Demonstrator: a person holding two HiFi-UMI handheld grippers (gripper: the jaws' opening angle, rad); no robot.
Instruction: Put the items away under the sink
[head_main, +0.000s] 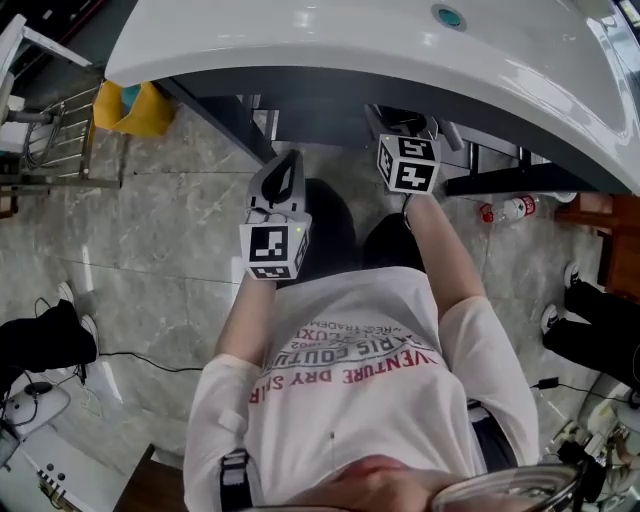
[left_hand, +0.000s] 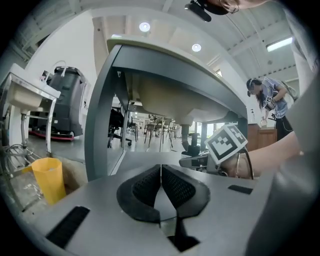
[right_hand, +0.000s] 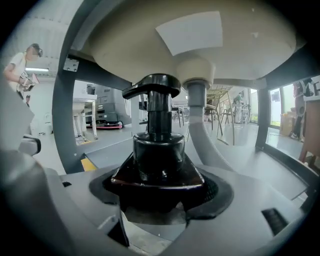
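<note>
A dark pump bottle (right_hand: 159, 150) with a black dispenser head stands upright between the jaws of my right gripper (right_hand: 160, 195), which is shut on its shoulder. It sits just below the white sink basin (right_hand: 190, 40), in front of the grey drain pipe (right_hand: 199, 125). In the head view the right gripper (head_main: 405, 128) reaches under the sink's (head_main: 330, 40) front edge, and the bottle is hidden there. My left gripper (head_main: 288, 170) is lower and to the left, outside the frame. Its jaws (left_hand: 161, 187) are shut with nothing between them.
A grey metal frame (left_hand: 100, 125) carries the sink. A yellow bin (head_main: 140, 108) stands on the floor to the left, next to a metal rack (head_main: 60, 140). A clear bottle with a red cap (head_main: 508, 209) lies on the floor to the right. Another person (left_hand: 270, 100) stands far off.
</note>
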